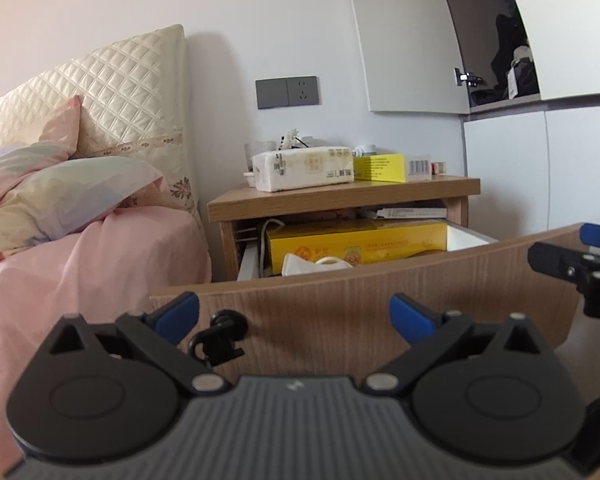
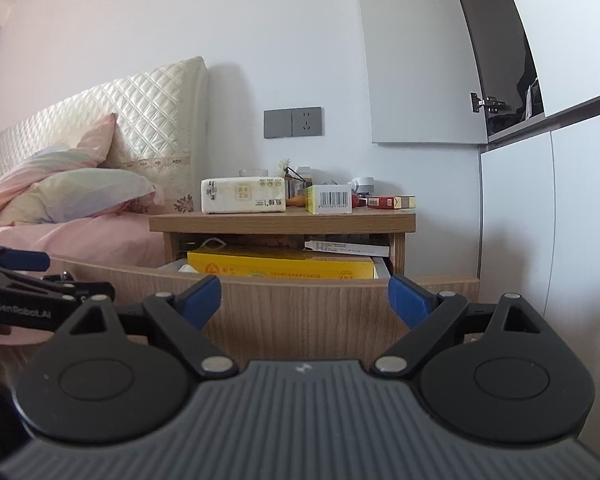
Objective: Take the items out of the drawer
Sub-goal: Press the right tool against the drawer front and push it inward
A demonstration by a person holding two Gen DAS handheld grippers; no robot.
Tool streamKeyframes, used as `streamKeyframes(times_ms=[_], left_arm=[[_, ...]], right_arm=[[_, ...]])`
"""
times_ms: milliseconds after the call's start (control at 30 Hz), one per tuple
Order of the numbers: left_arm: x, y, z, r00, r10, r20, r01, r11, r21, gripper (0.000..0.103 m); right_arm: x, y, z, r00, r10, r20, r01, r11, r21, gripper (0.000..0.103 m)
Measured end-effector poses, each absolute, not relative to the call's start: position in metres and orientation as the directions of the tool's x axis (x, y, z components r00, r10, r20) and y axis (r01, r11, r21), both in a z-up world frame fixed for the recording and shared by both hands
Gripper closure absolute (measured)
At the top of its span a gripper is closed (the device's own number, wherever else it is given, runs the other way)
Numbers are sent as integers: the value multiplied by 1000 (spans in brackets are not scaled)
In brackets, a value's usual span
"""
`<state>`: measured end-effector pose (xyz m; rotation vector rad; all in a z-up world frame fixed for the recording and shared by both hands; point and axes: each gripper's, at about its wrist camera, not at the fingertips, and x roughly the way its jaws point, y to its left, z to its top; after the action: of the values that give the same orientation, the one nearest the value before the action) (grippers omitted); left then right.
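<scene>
At 12 o'clock: open drawer (image 2: 300, 304), yellow box (image 2: 280, 266) inside.
Left hand-held gripper (image 1: 294, 316) and right hand-held gripper (image 2: 304, 300) both released, empty, facing drawer front.

Drawer (image 1: 364, 300) pulled out below nightstand top (image 1: 340, 196); flat box (image 1: 356, 242) inside; bed (image 1: 80, 248) left of nightstand

Hidden behind the wooden drawer front (image 2: 300, 312): lower part of the yellow box (image 2: 280, 268) and the white item (image 1: 312, 266) beside it. Print on the tissue pack (image 2: 243, 195) too small to read. Cut off at the frame edge: right gripper (image 1: 580, 268) in the left wrist view.
</scene>
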<state>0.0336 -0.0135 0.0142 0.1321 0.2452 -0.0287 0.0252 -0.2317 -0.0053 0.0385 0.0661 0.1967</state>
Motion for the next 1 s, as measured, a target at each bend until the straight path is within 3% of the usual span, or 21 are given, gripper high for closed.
streamKeyframes(times_ms=[300,1000], left_arm=[[43,-11,5,971,5,-239,25,992,123,1],[55,-12,-2,976,36,-213,-12,994,113,1]], right_arm=[[42,-229,-19,973,188,-132,-183,982,54,12],[47,-231,-33,981,189,-50,-186,981,61,10]])
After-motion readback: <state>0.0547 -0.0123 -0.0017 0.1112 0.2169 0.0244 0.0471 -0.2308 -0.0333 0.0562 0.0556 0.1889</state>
